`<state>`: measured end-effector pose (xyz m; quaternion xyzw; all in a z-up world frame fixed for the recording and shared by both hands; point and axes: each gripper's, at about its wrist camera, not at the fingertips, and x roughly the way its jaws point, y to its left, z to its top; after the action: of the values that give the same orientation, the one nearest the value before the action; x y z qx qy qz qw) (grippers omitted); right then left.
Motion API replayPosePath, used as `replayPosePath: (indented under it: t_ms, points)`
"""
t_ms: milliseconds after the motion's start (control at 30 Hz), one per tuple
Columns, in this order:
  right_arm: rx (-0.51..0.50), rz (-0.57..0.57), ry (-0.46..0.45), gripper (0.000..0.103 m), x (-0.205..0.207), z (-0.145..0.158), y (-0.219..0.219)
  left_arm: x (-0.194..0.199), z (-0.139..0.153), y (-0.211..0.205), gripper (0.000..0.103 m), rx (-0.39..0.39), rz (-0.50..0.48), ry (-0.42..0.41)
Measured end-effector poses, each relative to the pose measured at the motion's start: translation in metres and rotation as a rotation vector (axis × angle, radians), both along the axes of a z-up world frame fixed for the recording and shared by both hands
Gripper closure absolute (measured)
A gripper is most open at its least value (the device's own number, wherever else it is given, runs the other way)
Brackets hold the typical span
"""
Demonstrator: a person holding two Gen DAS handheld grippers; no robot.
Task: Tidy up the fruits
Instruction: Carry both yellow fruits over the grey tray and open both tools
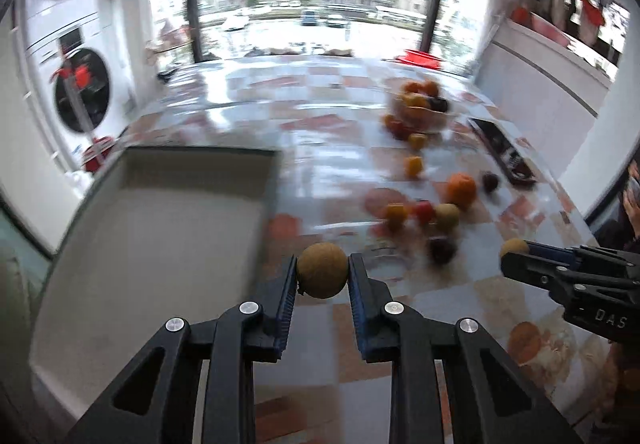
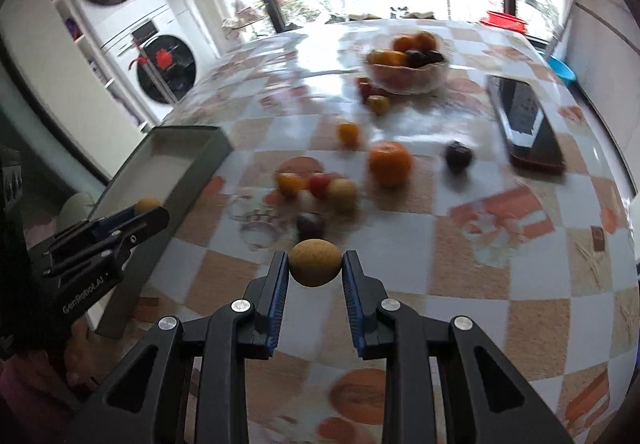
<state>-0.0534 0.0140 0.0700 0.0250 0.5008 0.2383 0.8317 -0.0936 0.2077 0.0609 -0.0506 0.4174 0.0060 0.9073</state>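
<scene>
My left gripper (image 1: 322, 271) is shut on a small tan round fruit (image 1: 322, 270), held above the table beside the right wall of a grey-white tray (image 1: 152, 228). My right gripper (image 2: 315, 263) is shut on another tan round fruit (image 2: 315, 262) above the checkered table. Each gripper shows in the other view: the right gripper (image 1: 516, 250) with its fruit, and the left gripper (image 2: 150, 208) over the tray (image 2: 188, 148). Loose fruits lie mid-table: an orange (image 2: 389, 163), dark plums (image 2: 459, 156), small yellow and red ones (image 2: 318, 184).
A glass bowl (image 2: 406, 64) of fruit stands at the back of the table. A dark phone-like slab (image 2: 526, 120) lies at the right. A clear glass object (image 2: 256, 220) lies near the loose fruits. Washing machines stand at the left; a red basin (image 2: 502, 20) at the far edge.
</scene>
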Motion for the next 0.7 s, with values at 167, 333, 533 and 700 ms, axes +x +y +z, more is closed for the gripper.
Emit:
replayPosePath:
  t_ms: [167,333,533,700]
  points:
    - [-0.002,0.08,0.0,0.073,-0.006,0.006,0.045,-0.014,-0.004,0.04,0.076,0.036,0.109,0.004]
    - [-0.001,0.174,0.001,0.073,-0.014,0.012,0.101,-0.024,-0.019,0.076,0.076,0.054,0.207,0.032]
    - [0.001,0.264,-0.002,0.073,-0.022,0.016,0.156,-0.033,-0.032,0.097,0.076,0.056,0.26,0.059]
    - [-0.005,0.308,0.004,0.073,-0.026,0.015,0.187,-0.035,-0.04,0.107,0.076,0.037,0.286,0.066]
